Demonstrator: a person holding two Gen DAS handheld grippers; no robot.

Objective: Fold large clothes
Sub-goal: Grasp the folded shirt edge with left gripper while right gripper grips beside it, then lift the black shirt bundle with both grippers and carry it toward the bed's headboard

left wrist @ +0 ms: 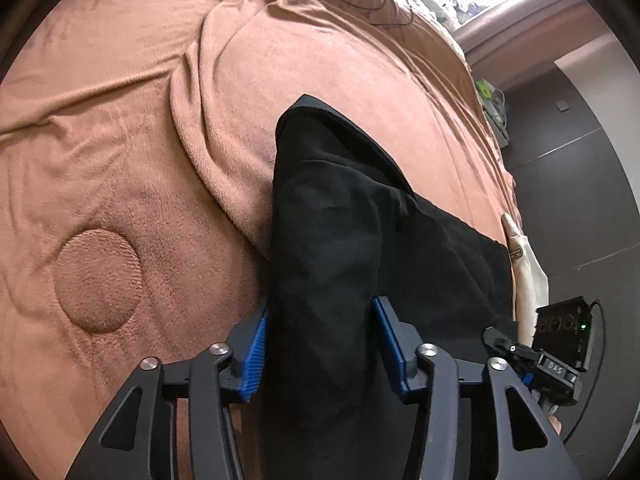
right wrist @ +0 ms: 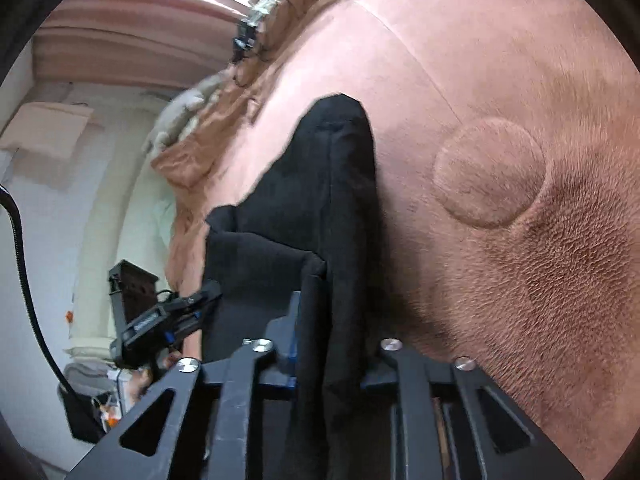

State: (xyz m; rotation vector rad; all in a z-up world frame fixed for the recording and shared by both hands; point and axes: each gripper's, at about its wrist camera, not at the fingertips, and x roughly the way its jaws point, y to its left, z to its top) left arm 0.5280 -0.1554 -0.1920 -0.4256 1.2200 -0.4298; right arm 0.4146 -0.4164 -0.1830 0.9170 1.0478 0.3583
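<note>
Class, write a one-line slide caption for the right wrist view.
Right gripper shut on a fold of black garment over a brown fleece blanket.

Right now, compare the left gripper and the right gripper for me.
The left gripper's fingers stand wide, around a thick bunch of the black garment; the right gripper's fingers sit close, on a narrow fold. The left gripper's blue pads both show; the right gripper's are mostly hidden by cloth. Shared: both hold the same garment over the brown blanket.
</note>
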